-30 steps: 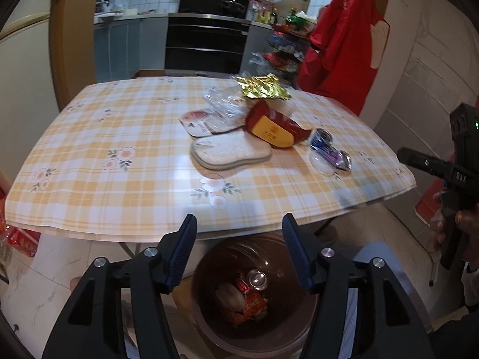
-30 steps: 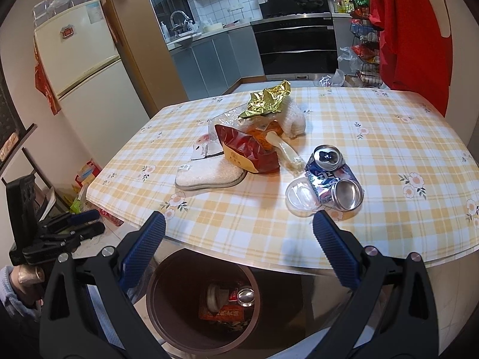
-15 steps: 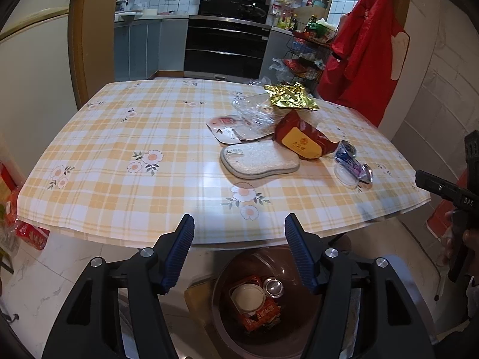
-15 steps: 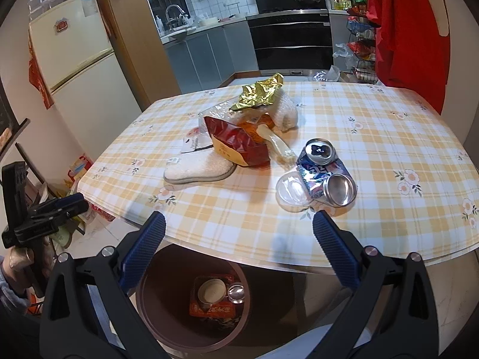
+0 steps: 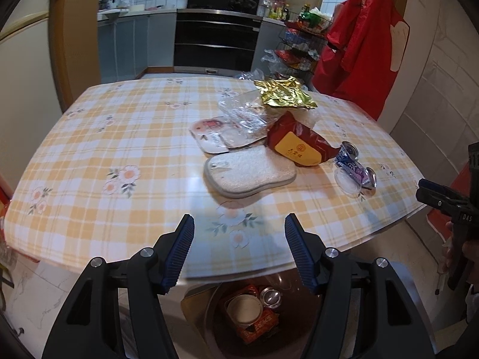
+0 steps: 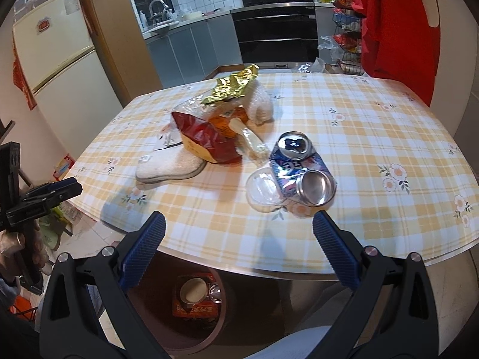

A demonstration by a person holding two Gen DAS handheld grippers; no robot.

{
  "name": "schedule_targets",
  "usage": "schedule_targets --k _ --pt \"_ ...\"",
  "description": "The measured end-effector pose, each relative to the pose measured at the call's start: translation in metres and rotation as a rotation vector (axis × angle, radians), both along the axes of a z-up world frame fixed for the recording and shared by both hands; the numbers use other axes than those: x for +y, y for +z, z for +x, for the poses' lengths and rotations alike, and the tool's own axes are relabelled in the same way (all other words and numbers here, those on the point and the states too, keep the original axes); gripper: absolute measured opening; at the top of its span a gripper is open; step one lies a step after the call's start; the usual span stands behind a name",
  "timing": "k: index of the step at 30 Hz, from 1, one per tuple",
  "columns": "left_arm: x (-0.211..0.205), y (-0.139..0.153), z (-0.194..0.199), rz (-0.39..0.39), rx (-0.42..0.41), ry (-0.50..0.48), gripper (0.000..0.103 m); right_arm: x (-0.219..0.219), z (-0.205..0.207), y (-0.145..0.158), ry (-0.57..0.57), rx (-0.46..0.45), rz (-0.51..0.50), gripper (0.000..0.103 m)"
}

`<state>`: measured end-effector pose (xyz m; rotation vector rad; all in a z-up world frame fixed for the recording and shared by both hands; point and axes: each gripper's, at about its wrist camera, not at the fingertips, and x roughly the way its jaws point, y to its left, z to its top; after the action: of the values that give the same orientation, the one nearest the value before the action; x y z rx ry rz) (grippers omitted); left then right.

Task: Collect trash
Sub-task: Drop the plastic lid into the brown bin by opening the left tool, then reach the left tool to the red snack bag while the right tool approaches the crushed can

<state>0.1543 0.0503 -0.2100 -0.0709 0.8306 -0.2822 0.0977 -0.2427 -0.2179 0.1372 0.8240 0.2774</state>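
Your left tongs and right tongs both gape empty over the surface, short of the can.

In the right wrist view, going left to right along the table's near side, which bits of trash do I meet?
White pad → red bag → clear lid → crushed can.

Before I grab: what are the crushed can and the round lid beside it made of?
Crushed can: thin metal, likely aluminium, with a printed blue wall, a bare shiny base, and sharp dents. Round lid: clear plastic, glossy; the tablecloth shows through it.
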Motion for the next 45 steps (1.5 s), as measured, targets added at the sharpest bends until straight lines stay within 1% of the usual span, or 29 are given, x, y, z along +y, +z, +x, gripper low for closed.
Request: schedule_targets --k 4,7,9,13,15,17,21,23,27,32,36,37,38,39,40,42,45 --pt "-0.022 0.000 0.021 0.004 0.009 -0.036 0.062 -0.010 0.010 -0.006 -0.018 0.017 -0.003 0.097" --pt "-0.041 0.000 0.041 -0.007 0.021 -0.064 0.062 -0.016 0.019 -0.011 -0.027 0.023 -0.019 0.097" --pt "-0.055 -0.001 0.054 -0.025 0.035 -0.076 0.062 -0.021 0.025 -0.015 -0.031 0.025 -0.033 0.097" --pt "-0.090 -0.009 0.093 -0.089 0.094 -0.082 0.062 -0.034 0.041 -0.024 -0.044 0.037 -0.039 0.097" --pt "-0.100 -0.013 0.109 -0.117 0.120 -0.066 0.062 -0.040 0.050 -0.028 -0.051 0.045 -0.040 0.097" --pt "-0.108 -0.020 0.130 -0.173 0.161 -0.025 0.062 -0.046 0.057 -0.033 -0.054 0.052 -0.049 0.097" --pt "-0.106 -0.035 0.162 -0.312 0.264 0.095 0.067 -0.054 0.074 -0.044 -0.045 0.070 -0.084 0.097" --pt "-0.106 -0.041 0.172 -0.353 0.295 0.138 0.069 -0.056 0.083 -0.051 -0.037 0.079 -0.097 0.097" --pt "-0.108 -0.050 0.184 -0.372 0.315 0.185 0.075 -0.056 0.096 -0.061 -0.025 0.095 -0.115 0.097" --pt "-0.110 -0.061 0.191 -0.384 0.339 0.207 0.077 -0.047 0.114 -0.068 0.005 0.102 -0.130 0.097" --pt "-0.111 -0.066 0.195 -0.391 0.339 0.195 0.077 -0.034 0.134 -0.071 0.035 0.093 -0.151 0.097" --pt "-0.111 -0.066 0.195 -0.391 0.337 0.190 0.076 -0.032 0.140 -0.071 0.038 0.093 -0.154 0.097" --pt "-0.110 -0.066 0.195 -0.390 0.335 0.186 0.074 -0.031 0.144 -0.072 0.039 0.092 -0.154 0.097" --pt "-0.109 -0.067 0.196 -0.389 0.333 0.183 0.061 -0.030 0.150 -0.073 0.040 0.091 -0.151 0.097" --pt "-0.108 -0.067 0.196 -0.387 0.333 0.175 0.058 -0.029 0.156 -0.073 0.040 0.092 -0.148 0.097" --pt "-0.106 -0.067 0.196 -0.393 0.337 0.165 0.056 -0.027 0.168 -0.076 0.038 0.105 -0.139 0.097" --pt "-0.103 -0.066 0.193 -0.381 0.328 0.149 0.052 -0.023 0.181 -0.081 0.039 0.128 -0.129 0.097"
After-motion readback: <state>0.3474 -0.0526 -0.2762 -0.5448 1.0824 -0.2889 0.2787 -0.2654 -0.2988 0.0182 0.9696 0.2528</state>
